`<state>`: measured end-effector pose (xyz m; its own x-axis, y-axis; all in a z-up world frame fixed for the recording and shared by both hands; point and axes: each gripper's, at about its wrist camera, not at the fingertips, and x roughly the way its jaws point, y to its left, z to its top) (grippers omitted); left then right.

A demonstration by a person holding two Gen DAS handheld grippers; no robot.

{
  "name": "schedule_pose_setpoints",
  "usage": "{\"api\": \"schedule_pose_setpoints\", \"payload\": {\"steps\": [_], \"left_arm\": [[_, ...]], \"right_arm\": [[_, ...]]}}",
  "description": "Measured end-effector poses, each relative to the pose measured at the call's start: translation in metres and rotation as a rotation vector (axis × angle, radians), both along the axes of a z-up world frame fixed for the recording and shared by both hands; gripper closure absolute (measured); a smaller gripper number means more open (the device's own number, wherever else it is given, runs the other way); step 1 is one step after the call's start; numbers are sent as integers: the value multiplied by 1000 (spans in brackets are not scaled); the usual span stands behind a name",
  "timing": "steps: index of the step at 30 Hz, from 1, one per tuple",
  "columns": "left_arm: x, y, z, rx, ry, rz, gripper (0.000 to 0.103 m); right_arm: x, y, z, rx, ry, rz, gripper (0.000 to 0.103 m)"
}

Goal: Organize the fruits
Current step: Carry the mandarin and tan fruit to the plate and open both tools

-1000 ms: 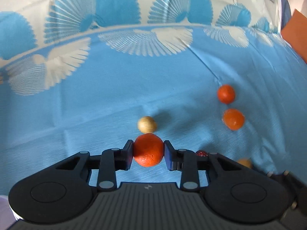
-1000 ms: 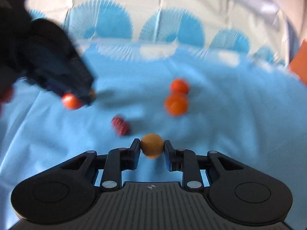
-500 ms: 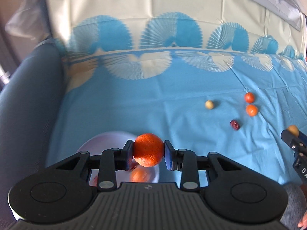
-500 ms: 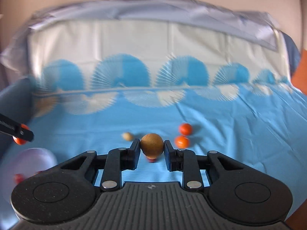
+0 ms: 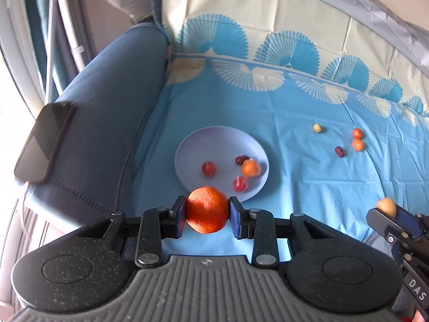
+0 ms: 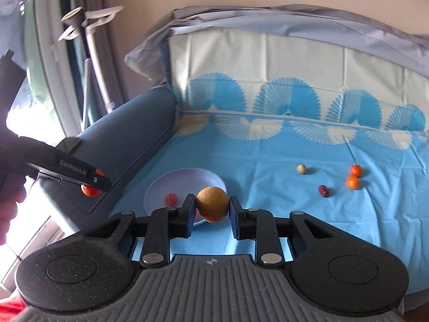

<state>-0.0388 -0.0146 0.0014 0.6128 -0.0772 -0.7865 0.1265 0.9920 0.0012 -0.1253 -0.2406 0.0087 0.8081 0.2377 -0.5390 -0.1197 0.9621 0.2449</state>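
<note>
My left gripper (image 5: 207, 210) is shut on an orange (image 5: 207, 209), held above the near rim of a lilac plate (image 5: 214, 139). The plate holds several small fruits: a small orange (image 5: 250, 167), red ones (image 5: 208, 168) and a dark date (image 5: 241, 159). My right gripper (image 6: 211, 209) is shut on a tan round fruit (image 6: 212, 203), raised near the plate (image 6: 187, 177). On the blue cloth to the right lie a pale ball (image 5: 317, 127), two small oranges (image 5: 358, 144) and a date (image 5: 339, 151).
A blue sofa armrest (image 5: 107, 102) stands left of the plate with a black phone (image 5: 44, 141) on it. The sofa back with the fan-pattern cloth (image 5: 268, 40) rises behind. A window and a white stand (image 6: 88, 53) are at far left.
Both grippers have lifted away from the cloth with their fruits and swung left; the plate has come into full view in front of them.
</note>
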Motion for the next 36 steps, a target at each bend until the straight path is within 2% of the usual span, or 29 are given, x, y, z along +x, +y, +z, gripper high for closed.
{"api": "schedule_pose_setpoints", "payload": {"steps": [7,20,28,36], "left_arm": [[-22,22,-1,-30,-1,27,66],[-17,24,-2,-50,-2,11,66],[-1,28,-5,-54,7,10,66],[39,26,-14,-43,15,23,66]], "right_arm": [[-5,12,8,-33,2,16,75],[-3,22,8,-74,8,37,75],[9,25,-1,-90,46,55,75],[42,35,-17,-87,81,87,75]]}}
